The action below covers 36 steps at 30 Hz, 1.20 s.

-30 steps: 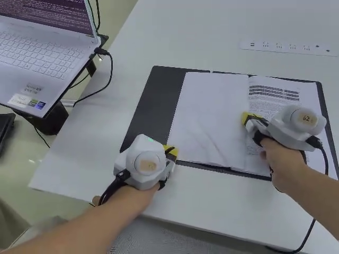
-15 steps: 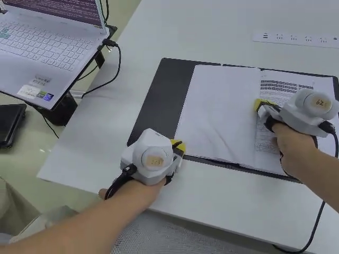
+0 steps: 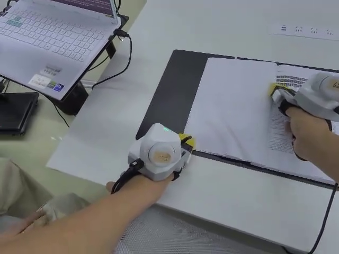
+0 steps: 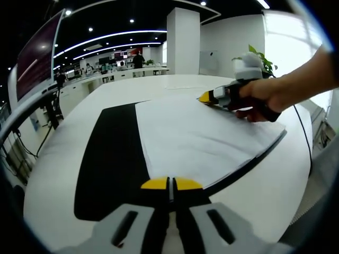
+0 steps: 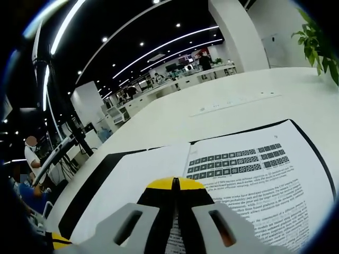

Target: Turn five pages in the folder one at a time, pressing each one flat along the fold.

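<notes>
The folder lies open on the white table, its black cover (image 3: 169,90) bare on the left. A blank white page (image 3: 233,106) is turned over to the left, and a printed page (image 3: 280,129) lies on the right. My right gripper (image 3: 275,90) is shut, with its yellow tips pressed on the fold between the two pages, toward the far end. Its own view has the tips (image 5: 175,183) over the fold, the printed page (image 5: 254,174) to the right. My left gripper (image 3: 185,142) is shut and rests at the folder's near edge by the blank page's corner (image 4: 170,183).
An open white laptop (image 3: 53,42) stands on a riser at the far left, with a black cable (image 3: 114,69) running beside the folder. A power strip (image 3: 312,30) lies at the back right. The table's near edge (image 3: 212,222) runs just behind my left hand.
My right gripper has slid along the fold toward the folder's far edge. The left gripper stays at the near edge. The head camera has shifted, so the whole scene sits further right.
</notes>
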Motion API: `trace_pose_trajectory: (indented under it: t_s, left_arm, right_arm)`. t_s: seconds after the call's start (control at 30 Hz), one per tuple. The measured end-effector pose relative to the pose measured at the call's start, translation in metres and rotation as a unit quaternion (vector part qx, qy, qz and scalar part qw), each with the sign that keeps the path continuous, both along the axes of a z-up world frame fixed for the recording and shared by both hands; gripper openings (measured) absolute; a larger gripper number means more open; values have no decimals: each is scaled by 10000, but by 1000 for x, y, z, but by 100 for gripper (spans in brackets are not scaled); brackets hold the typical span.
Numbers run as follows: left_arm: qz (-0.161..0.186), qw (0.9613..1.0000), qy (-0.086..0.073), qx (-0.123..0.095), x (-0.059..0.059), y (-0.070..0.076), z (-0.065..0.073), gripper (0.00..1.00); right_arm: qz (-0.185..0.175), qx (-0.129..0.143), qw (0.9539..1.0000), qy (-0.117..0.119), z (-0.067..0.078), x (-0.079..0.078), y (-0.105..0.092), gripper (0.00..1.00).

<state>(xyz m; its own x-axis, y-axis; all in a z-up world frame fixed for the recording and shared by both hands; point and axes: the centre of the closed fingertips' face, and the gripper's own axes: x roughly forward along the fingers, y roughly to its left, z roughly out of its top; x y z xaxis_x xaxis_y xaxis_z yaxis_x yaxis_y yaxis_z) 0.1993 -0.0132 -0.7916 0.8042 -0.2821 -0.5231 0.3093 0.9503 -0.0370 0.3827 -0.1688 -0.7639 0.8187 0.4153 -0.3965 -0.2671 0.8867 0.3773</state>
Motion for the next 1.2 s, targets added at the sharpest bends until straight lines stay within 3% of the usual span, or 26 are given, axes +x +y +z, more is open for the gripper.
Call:
trace_pose_trajectory:
  t_s: [0.3,0.33,0.63,0.8,1.07,1.2]
  left_arm:
    - [4,10000,-12,-1,-1,0,1,1]
    - [3,10000,-13,1,-1,0,1,1]
    - [8,10000,-20,-7,-1,0,1,1]
    - [16,10000,-23,-17,-1,0,1,1]
    - [31,10000,-18,-33,-1,1,0,1]
    - [34,10000,-20,-31,-1,1,0,1]
  right_arm:
    - [38,-149,9999,-56,4,16,2,0]
    - [33,-151,9999,-50,-1,25,0,0]
    - [62,-309,9994,-117,-9,56,-3,0]
    - [165,-567,9981,-145,-15,80,-4,0]
    - [143,-539,9984,-117,-20,81,-3,0]
    - [194,-541,9982,-138,-20,71,-3,0]
